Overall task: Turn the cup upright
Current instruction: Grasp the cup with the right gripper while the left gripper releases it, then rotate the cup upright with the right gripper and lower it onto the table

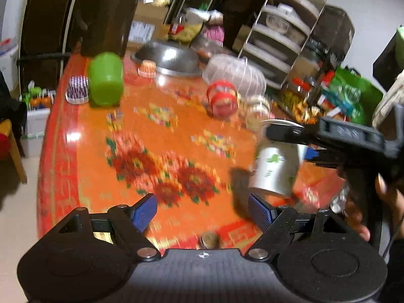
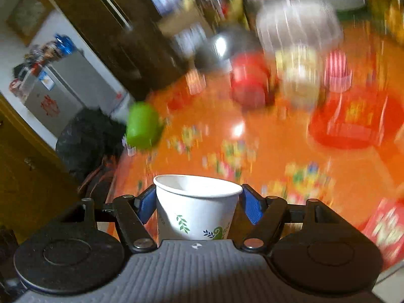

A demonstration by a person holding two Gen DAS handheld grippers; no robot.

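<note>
Cup (image 2: 197,209) — white paper, green leaf sprigs, mouth up — sits clamped in the right gripper (image 2: 198,205); left gripper (image 1: 202,213) gapes, holding nothing.

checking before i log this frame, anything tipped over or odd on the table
Yes. The green cup stands upside down near the far left edge. The white paper cup is off the table, clamped in the right gripper with its rim up and slightly tilted. No spill shows.

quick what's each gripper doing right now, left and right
Left gripper: open, holding nothing.
Right gripper: shut on the white paper cup with green leaf print.
</note>
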